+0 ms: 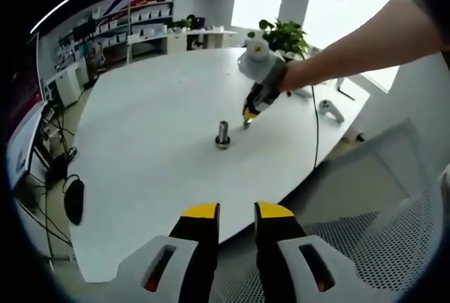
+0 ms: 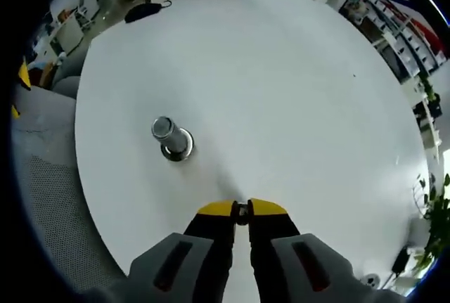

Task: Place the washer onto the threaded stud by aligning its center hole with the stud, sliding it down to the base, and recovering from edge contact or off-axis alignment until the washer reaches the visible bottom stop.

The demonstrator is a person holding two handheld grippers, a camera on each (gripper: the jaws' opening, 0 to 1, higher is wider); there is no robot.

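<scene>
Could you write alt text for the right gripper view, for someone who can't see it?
The right gripper, yellow-tipped, hangs above a round white table with its jaws pinched on a small metal washer. A short threaded stud stands upright on the table, to the gripper's left and apart from it.

Open tabletop [image 2: 295, 85] around upright stud [image 2: 171, 138]
</scene>
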